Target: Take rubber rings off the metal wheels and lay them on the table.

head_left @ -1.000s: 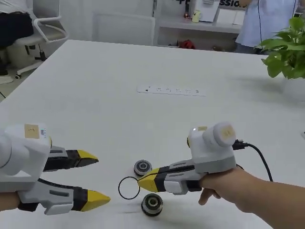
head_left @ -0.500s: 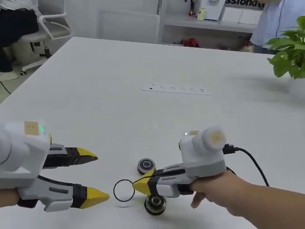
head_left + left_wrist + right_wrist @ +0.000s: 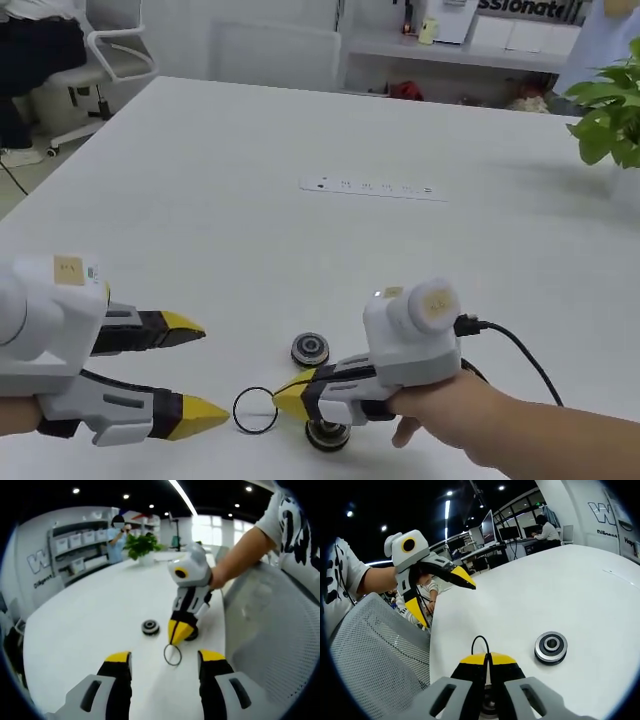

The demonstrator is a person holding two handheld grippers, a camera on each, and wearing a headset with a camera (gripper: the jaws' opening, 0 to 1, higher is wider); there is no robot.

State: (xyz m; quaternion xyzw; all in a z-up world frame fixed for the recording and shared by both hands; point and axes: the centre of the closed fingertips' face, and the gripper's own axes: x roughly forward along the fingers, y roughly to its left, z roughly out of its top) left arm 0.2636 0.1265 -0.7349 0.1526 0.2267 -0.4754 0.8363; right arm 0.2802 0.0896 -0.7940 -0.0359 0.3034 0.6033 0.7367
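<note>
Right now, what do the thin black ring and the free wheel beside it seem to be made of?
The black ring: likely rubber; a thin, matte, slightly uneven loop. The wheel: likely metal; silvery, shiny centre, with a dark outer band, perhaps rubber.

Head view is looking down on the rubber ring (image 3: 235, 411); both gripper views are facing it closely, from opposite sides.

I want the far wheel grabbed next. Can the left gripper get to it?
Probably yes. The left gripper is open, and only bare table lies between it and the wheel. The right gripper, shut on the ring, sits beside that path, not across it.
</note>
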